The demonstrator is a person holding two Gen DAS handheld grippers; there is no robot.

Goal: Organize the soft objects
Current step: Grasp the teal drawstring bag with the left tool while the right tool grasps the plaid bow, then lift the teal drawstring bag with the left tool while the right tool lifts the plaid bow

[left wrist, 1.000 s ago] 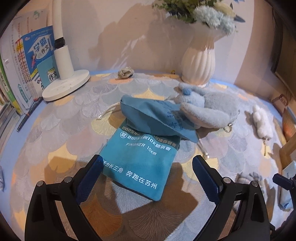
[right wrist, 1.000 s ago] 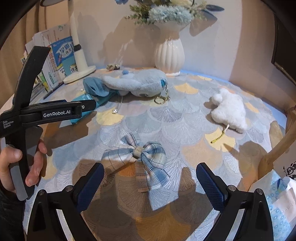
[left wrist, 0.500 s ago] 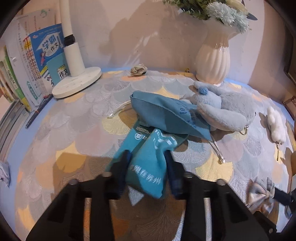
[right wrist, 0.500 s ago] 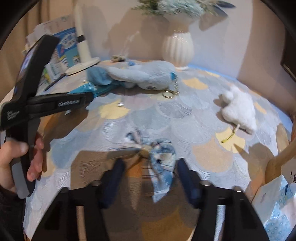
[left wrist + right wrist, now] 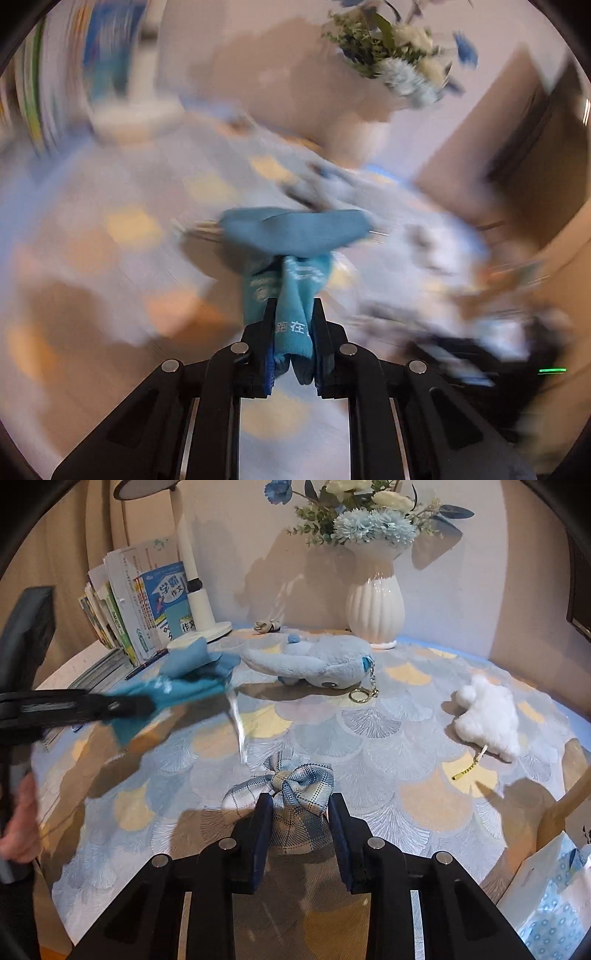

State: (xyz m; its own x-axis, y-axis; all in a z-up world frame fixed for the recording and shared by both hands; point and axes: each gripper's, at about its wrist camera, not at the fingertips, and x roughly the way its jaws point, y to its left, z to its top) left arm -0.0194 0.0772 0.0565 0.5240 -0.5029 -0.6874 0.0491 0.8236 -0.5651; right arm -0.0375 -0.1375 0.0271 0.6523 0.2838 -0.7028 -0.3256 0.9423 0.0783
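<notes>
- Gripping a teal drawstring bag [image 5: 291,295] printed with white characters, the left gripper [image 5: 291,325] has its fingers [image 5: 266,332] clamped tight on the bunched cloth; they have just been closing, with the bag between them
- Seen from the right wrist, that bag [image 5: 177,686] hangs off the counter [image 5: 388,760] at the tip of the left gripper [image 5: 144,703], a silver cord end [image 5: 238,723] dangling below it; both are blurred
- A hand [image 5: 18,823] grips the left tool's handle at the left edge
- The right gripper [image 5: 301,812] has its fingers [image 5: 263,823] pressed on either side of a blue and white plaid bow [image 5: 291,786], which sits on the counter; they too have just been closing, with the bow between them
- A pale blue plush whale [image 5: 314,661] with a gold key ring lies further back on the counter
- A white fluffy plush [image 5: 487,720] with a small gold chain lies to the right, well apart from the bow
- A white ribbed vase [image 5: 375,605] of blue and white flowers stands at the back by the wall
- A white lamp base [image 5: 207,627] and upright books [image 5: 147,602] stand at the back left
- A blue patterned paper bag [image 5: 554,897] shows at the lower right edge
</notes>
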